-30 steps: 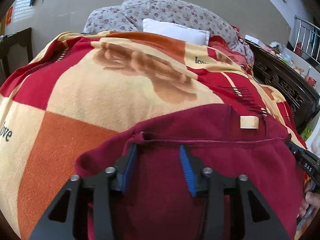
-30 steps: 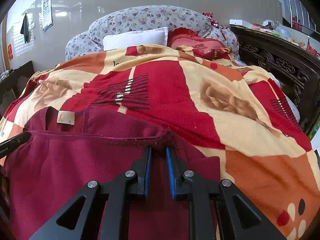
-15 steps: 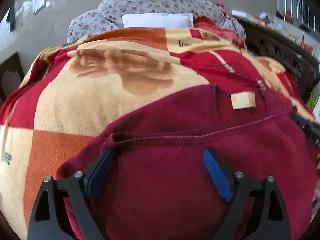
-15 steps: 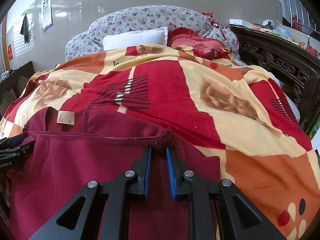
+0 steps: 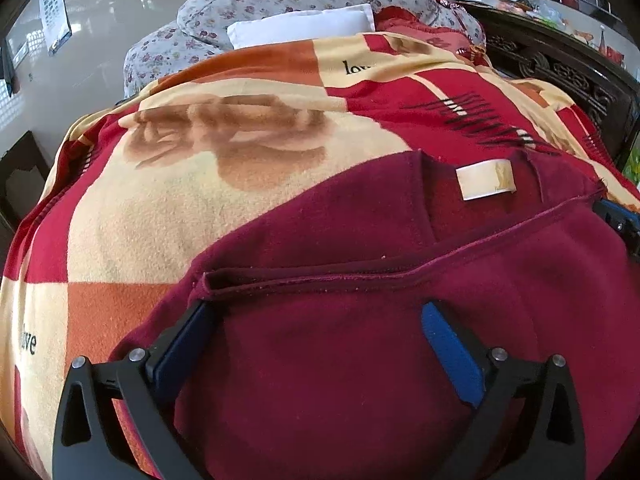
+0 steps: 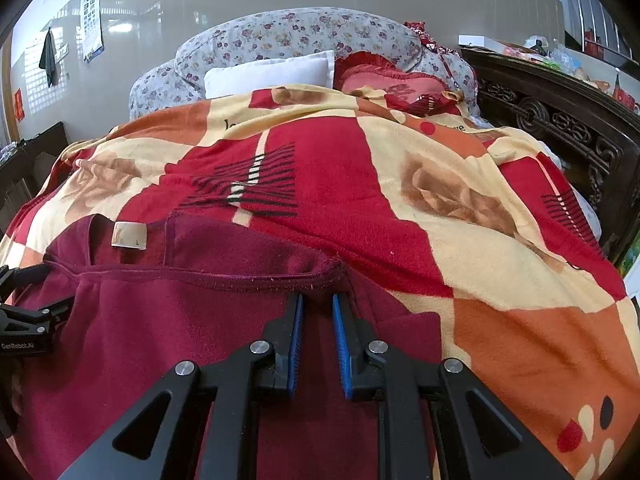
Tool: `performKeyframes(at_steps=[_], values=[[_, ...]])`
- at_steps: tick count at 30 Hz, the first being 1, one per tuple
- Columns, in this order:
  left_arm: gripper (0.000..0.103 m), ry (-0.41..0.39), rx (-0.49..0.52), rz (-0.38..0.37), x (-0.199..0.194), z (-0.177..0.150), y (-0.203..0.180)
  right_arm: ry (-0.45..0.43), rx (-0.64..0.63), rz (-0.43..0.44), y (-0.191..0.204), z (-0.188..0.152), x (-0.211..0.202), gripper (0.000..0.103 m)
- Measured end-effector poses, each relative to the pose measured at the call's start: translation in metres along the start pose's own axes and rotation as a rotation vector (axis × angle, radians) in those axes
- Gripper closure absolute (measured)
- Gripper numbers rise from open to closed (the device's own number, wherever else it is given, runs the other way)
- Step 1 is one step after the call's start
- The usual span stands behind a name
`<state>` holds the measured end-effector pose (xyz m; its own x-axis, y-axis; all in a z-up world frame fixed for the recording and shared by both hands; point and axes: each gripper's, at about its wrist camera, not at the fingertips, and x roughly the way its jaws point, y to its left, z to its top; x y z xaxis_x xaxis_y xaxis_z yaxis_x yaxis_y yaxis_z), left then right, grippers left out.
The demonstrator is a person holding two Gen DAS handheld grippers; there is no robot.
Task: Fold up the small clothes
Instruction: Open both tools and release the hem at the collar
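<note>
A dark red fleece garment [image 5: 340, 248] lies spread on the blanket-covered bed, with a cream neck label [image 5: 485, 182] facing up; it also shows in the right wrist view [image 6: 172, 316]. My left gripper [image 5: 316, 320] is wide open over the folded hem at the garment's left part, holding nothing. My right gripper [image 6: 318, 304] is closed on the hem fold of the garment near its right end. The left gripper shows at the left edge of the right wrist view [image 6: 24, 312].
A red, orange and cream patterned blanket [image 6: 400, 184] covers the bed. A white pillow [image 6: 268, 72], a red cushion [image 6: 384, 80] and a floral headboard [image 6: 300, 36] lie at the far end. Dark carved wooden furniture [image 6: 560, 120] stands on the right.
My left gripper has opened wide, let go of the garment's hem, and swung to face more to the right. My right gripper has stayed closed on the hem.
</note>
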<state>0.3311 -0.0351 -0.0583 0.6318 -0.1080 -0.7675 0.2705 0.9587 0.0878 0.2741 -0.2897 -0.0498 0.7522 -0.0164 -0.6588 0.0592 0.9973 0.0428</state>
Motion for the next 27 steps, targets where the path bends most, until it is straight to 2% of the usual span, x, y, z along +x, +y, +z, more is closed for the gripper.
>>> performKeyframes(at_steps=[5, 11, 17, 22, 26, 27], values=[[0.0, -0.013, 0.003, 0.007, 0.0, -0.002, -0.001, 0.0, -0.001, -0.002, 0.0, 0.0, 0.0, 0.086], [0.0, -0.04, -0.012, -0.023, -0.005, -0.003, 0.002, -0.001, 0.017, 0.019, -0.001, 0.0, 0.0, 0.086], [0.0, -0.071, -0.017, -0.029, -0.011, -0.005, 0.003, -0.004, -0.006, -0.008, -0.002, -0.001, -0.001, 0.086], [0.0, -0.06, -0.048, -0.068, -0.008, -0.006, 0.009, -0.002, 0.048, 0.051, -0.011, 0.0, 0.0, 0.086], [0.0, -0.066, -0.042, -0.053, -0.009, -0.006, 0.007, 0.013, 0.08, 0.116, -0.02, 0.007, -0.005, 0.087], [0.0, -0.07, -0.045, -0.057, -0.01, -0.006, 0.008, 0.0, 0.071, 0.109, -0.02, 0.013, -0.015, 0.087]])
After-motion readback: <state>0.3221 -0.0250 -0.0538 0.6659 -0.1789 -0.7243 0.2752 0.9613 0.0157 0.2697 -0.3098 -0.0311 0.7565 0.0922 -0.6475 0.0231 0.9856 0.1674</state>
